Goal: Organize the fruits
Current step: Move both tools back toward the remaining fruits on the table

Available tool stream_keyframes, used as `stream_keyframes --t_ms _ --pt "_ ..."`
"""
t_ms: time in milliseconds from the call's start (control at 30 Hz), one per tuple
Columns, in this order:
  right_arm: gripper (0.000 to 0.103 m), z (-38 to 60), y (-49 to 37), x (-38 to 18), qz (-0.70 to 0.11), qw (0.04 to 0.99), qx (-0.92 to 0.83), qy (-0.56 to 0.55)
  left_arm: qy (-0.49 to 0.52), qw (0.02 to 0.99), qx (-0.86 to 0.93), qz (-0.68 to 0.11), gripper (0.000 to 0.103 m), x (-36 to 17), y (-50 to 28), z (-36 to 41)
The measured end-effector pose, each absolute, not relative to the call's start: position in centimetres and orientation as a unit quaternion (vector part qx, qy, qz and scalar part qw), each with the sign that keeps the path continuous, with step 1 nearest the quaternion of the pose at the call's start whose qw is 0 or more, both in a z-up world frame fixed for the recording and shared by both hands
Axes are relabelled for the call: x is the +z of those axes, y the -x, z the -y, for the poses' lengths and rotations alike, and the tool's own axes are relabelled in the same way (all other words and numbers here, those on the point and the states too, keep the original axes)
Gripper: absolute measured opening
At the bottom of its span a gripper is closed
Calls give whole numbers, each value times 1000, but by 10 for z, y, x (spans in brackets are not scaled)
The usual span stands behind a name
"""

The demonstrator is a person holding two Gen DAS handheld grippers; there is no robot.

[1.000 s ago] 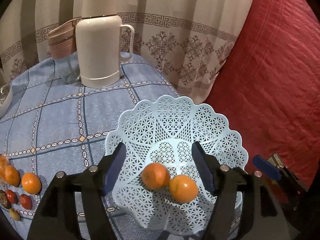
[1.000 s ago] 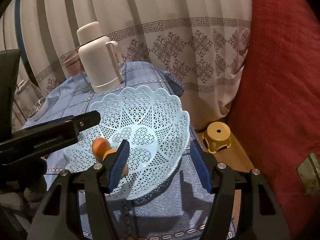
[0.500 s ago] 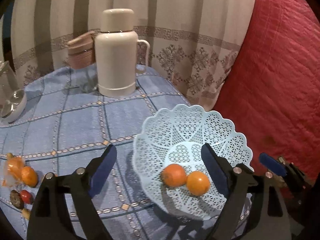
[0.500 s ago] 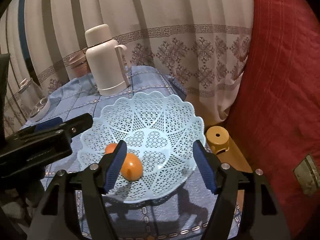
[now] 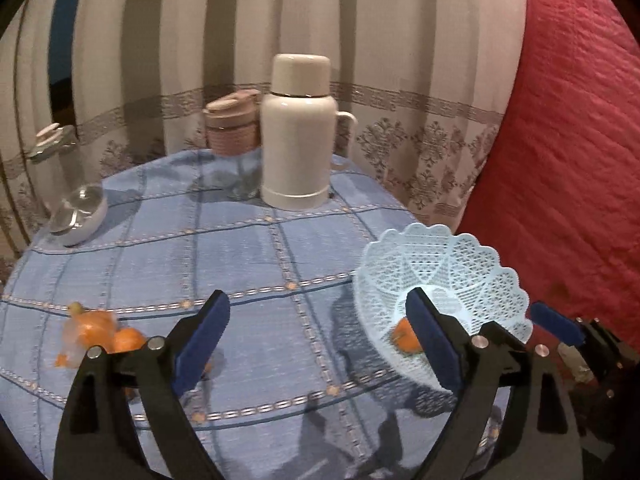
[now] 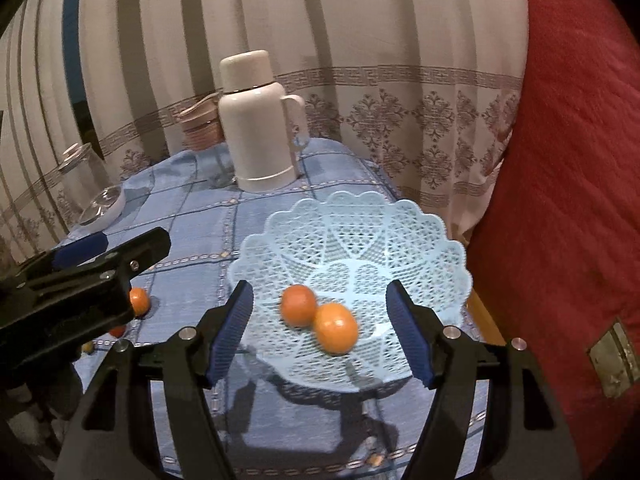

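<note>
Both grippers, left gripper (image 5: 316, 344) and right gripper (image 6: 320, 334): matte black arms, ribbed blue pads (image 6: 408, 336), shiny silver screws (image 6: 451, 332).

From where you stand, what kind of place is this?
Probably a room in a home: a small table under a blue checked tablecloth, a cream thermos flask with a handle, a striped patterned curtain behind, and a red quilted cover beside.

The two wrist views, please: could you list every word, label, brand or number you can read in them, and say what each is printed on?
None can be read.
White thermos flask: plain, no label showing.
Light blue lattice basket: moulded pattern only, no text.
Curtain: woven key-pattern border and floral motifs, no letters.
Blue tablecloth: grid pattern only.
Left gripper and right gripper: no legible marking.
</note>
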State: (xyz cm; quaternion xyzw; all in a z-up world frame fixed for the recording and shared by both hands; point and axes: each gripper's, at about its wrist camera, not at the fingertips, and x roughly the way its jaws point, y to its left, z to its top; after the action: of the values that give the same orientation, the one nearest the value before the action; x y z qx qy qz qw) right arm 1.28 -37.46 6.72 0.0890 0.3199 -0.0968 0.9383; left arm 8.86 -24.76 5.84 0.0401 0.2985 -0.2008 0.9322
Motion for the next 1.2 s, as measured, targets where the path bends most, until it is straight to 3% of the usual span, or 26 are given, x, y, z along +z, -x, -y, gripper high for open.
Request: stream_keyframes --t_ms 267,367,1200 --pt "71 335 -14 71 -319 940 -84 -82 -32 940 -184 -284 90 68 -77 202" --pt "82 320 -14 72 -317 942 -76 -83 -33 944 -174 -277 91 71 -72 184" --pt "83 225 -38 52 -351 933 10 -71 -18 955 -112 -275 92 60 -72 85"
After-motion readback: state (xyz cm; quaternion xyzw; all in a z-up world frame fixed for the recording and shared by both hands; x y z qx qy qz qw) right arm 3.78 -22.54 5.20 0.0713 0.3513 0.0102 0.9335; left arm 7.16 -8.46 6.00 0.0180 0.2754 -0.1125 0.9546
